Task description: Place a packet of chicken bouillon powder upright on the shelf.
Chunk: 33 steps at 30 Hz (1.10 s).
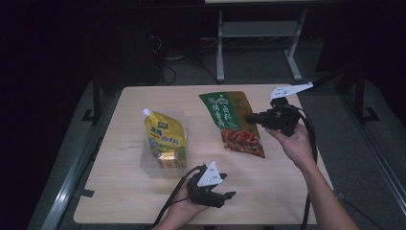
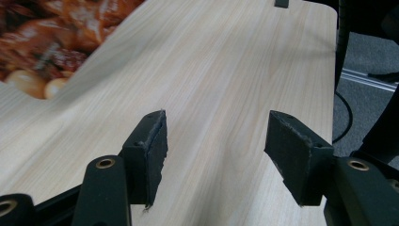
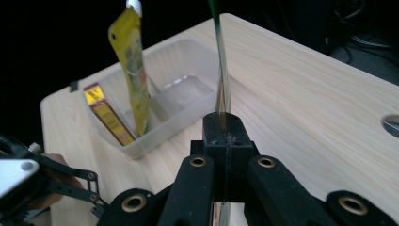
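Green snack bag point(image 1: 233, 120) is held edge-on by the right gripper point(image 1: 252, 118), lifted above the table point(image 1: 124, 191) at its right half. In the right gripper view the 2 black jaws are pressed fully together on the bag's thin edge point(image 3: 221, 80), which rises straight up between them.

Clear plastic bin point(image 1: 178, 168) stands on the left half of the table, well apart from the bag. It already contains 1 item: a yellow spouted pouch point(image 1: 165, 139), standing upright and leaning against the bin wall. In the right gripper view the bin point(image 3: 188, 56) shows free room beside the pouch point(image 3: 131, 61).

Left gripper point(image 1: 225, 195) hovers near the front edge of the table, just in front of the bin. Its jaws stand wide apart with nothing between them; the left gripper view shows bare tabletop point(image 2: 226, 70) between the pads point(image 2: 153, 150), and a blurred lower corner of the bag point(image 2: 42, 42) at upper left.

Assessment: the work appears to be packing items into the bin. Pouch placed; bag gripped and raised, but not yet carried across. Outstanding: move the bag over the bin, lower it into the free space, release.
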{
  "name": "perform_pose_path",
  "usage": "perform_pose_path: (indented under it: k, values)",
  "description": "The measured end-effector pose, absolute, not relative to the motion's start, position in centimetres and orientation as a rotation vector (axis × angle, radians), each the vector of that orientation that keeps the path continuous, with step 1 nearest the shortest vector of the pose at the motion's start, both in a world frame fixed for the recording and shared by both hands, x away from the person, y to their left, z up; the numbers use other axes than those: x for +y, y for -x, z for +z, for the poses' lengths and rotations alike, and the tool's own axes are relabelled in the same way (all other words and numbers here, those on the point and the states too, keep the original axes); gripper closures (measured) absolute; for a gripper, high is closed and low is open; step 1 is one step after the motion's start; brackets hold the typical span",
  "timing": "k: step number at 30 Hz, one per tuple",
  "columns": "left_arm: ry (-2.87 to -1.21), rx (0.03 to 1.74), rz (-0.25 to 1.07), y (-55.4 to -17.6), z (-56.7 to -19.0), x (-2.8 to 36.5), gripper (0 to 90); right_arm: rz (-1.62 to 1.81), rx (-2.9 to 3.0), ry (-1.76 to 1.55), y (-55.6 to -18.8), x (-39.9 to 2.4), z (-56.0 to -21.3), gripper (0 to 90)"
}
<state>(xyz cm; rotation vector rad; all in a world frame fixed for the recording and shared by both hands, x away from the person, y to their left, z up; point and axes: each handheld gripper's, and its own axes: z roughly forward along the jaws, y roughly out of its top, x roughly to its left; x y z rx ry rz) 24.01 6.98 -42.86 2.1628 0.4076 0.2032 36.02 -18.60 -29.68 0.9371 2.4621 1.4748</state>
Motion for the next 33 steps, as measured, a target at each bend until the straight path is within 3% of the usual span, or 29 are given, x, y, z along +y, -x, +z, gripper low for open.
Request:
perform_pose_path:
  k: [33]
  values:
    - [-2.141, 0.422, 0.179, -23.6, -43.8, 8.0, 32.0, 1.638, 2.532, -0.717, -41.8, -9.7, -26.9, 90.0]
